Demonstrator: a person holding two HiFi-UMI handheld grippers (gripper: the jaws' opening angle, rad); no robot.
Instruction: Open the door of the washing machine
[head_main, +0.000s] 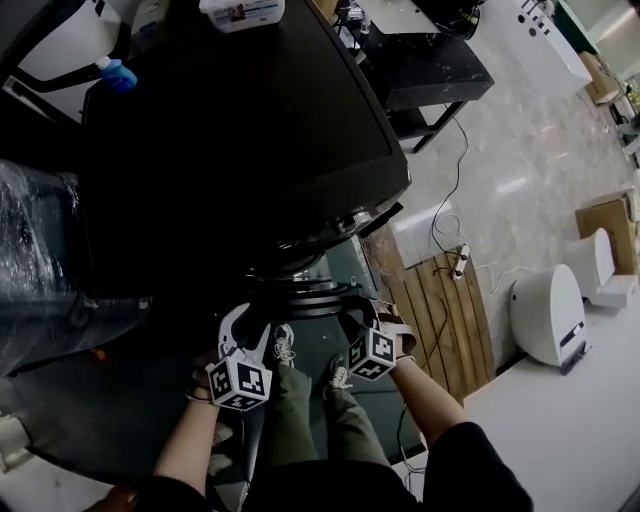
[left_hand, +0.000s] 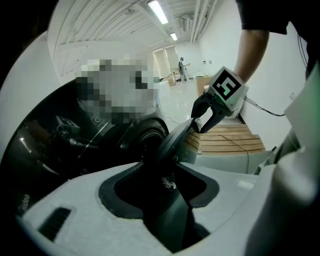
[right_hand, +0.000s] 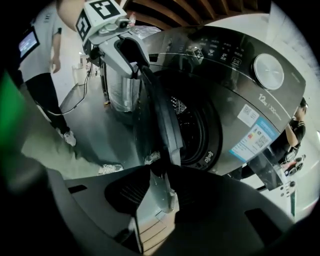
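Observation:
The black front-loading washing machine (head_main: 250, 130) (right_hand: 235, 75) fills the head view, and its round door (head_main: 320, 295) (right_hand: 160, 115) stands partly swung out from the drum opening (right_hand: 195, 125). My right gripper (head_main: 372, 315) (right_hand: 160, 185) (left_hand: 200, 125) is shut on the door's outer rim. My left gripper (head_main: 250, 325) (left_hand: 167, 185) (right_hand: 135, 60) straddles the same rim (left_hand: 172, 145) farther along. Its white jaws stand apart with the edge between them, not pressing on it.
My own legs and shoes (head_main: 285, 345) are directly below the door. A wooden pallet (head_main: 440, 310) and a cable with a power strip (head_main: 460, 260) lie at the right. A white appliance (head_main: 545, 315) stands beyond. A plastic-wrapped machine (head_main: 40, 250) is at the left. A person (right_hand: 45, 75) stands nearby.

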